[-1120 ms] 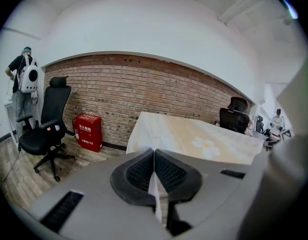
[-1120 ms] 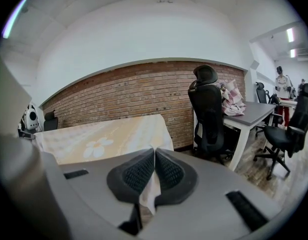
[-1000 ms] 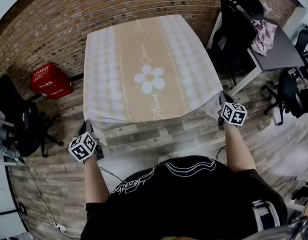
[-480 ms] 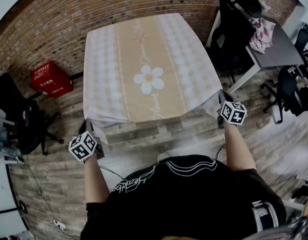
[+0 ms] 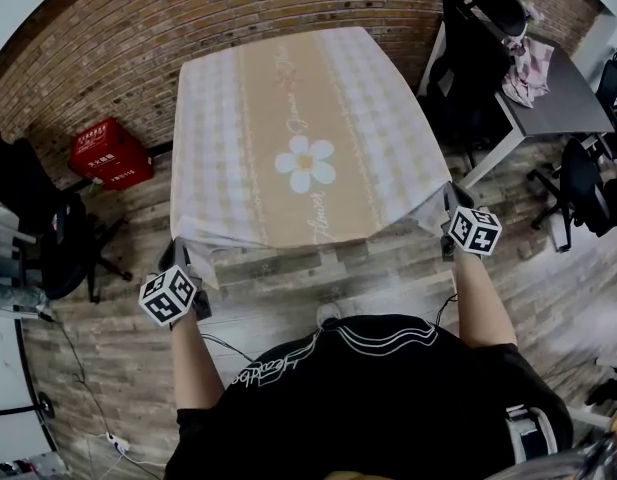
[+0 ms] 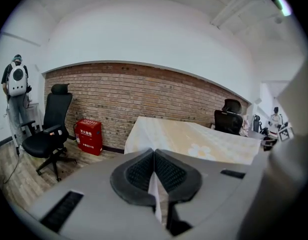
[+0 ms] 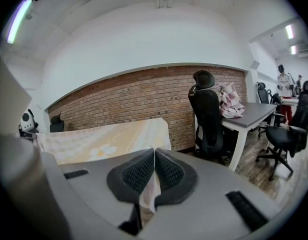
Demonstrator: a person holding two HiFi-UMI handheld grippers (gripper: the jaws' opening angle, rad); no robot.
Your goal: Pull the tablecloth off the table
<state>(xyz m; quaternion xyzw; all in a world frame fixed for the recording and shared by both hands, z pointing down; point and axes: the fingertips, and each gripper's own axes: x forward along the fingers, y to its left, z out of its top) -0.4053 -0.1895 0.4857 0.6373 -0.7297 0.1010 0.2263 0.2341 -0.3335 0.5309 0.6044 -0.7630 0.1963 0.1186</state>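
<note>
A beige tablecloth point(image 5: 298, 138) with checked side bands and a white daisy print covers the square table. It also shows in the left gripper view as the tablecloth point(image 6: 193, 136) and in the right gripper view as the tablecloth point(image 7: 104, 136). My left gripper point(image 5: 183, 258) is shut on the cloth's near left corner, a thin fold pinched between its pads point(image 6: 141, 171). At the near right corner my right gripper point(image 5: 450, 203) is likewise shut on the cloth, a fold hanging from its pads point(image 7: 168, 171). Both corners are lifted off the table edge.
A red box point(image 5: 110, 155) stands by the brick wall at the left. A black office chair point(image 5: 48, 238) is further left. At the right stand a black chair point(image 5: 473, 58) and a grey desk point(image 5: 563, 93) with a pink cloth on it. The floor is wood plank.
Both grippers have drawn slightly toward me and a bit upward with the corners still pinched. The cloth's near edge sits a little closer to me.
</note>
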